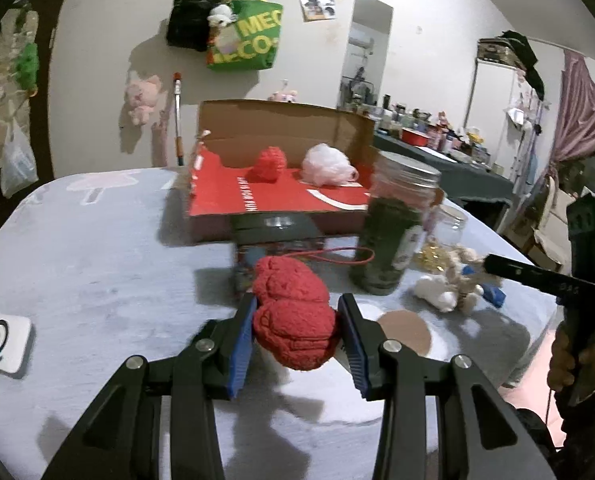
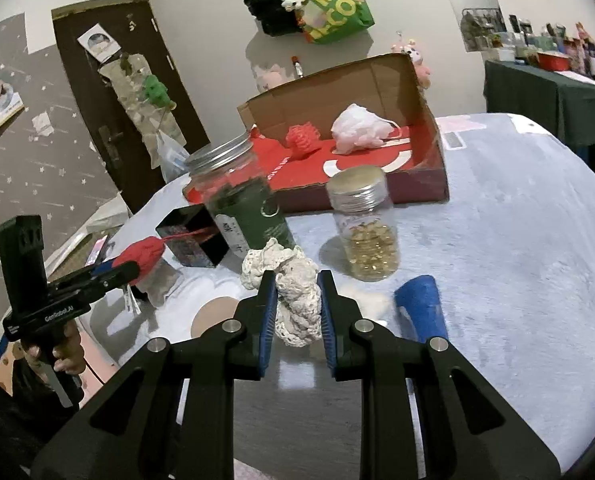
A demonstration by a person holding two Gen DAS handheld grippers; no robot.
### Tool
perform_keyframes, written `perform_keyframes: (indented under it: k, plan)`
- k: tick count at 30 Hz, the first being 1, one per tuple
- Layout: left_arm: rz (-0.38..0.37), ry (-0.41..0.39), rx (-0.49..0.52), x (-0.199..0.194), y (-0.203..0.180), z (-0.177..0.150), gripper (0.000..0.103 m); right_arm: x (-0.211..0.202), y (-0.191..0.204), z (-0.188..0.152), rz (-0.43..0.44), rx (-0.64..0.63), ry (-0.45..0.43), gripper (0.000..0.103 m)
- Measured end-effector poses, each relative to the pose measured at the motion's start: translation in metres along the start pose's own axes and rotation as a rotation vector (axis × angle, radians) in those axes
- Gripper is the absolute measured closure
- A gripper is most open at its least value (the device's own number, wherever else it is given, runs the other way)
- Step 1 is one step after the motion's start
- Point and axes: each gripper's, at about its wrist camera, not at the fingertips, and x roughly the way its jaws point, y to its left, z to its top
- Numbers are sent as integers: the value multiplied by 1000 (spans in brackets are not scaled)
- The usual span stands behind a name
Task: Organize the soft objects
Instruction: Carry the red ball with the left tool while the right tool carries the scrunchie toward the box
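My left gripper (image 1: 297, 312) is shut on a red knitted soft toy (image 1: 293, 316) with a red cord, held above the table; it also shows in the right wrist view (image 2: 143, 258). My right gripper (image 2: 297, 300) is shut on a cream knitted soft toy (image 2: 293, 292); the same toy shows in the left wrist view (image 1: 453, 280). An open cardboard box (image 1: 281, 200) with a red inside stands behind. It holds a small red knitted ball (image 1: 269, 164) and a pale pink mesh puff (image 1: 329, 166).
A tall jar with a dark green label (image 1: 393, 232), a small jar of golden capsules (image 2: 367, 228) and a dark square box (image 1: 275, 240) stand before the cardboard box. A blue cone (image 2: 419, 304) and a tan disc (image 1: 405, 330) lie near. A white device (image 1: 1, 342) sits left.
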Motion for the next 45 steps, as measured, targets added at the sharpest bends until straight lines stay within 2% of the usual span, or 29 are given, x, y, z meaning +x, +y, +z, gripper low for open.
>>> perform_keyframes:
  k: [9, 14, 18, 27, 32, 45]
  plan:
    - [59, -13, -16, -10, 24, 6, 60, -9, -12, 4, 15, 40, -7, 84]
    - [68, 19, -28, -1, 42, 10, 60, -13, -20, 6, 1, 53, -4, 84]
    - [50, 36, -27, 6, 51, 14, 60, -15, -27, 9, -13, 55, 2, 84]
    - [28, 74, 50, 26, 66, 28, 60, -18, -42, 17, -52, 48, 24, 84]
    - [-9, 81, 93, 37, 75, 38, 60, -19, -57, 29, -79, 31, 44, 84]
    - [-31, 92, 191, 55, 81, 57, 60, 4, -77, 64, -127, -68, 95, 84]
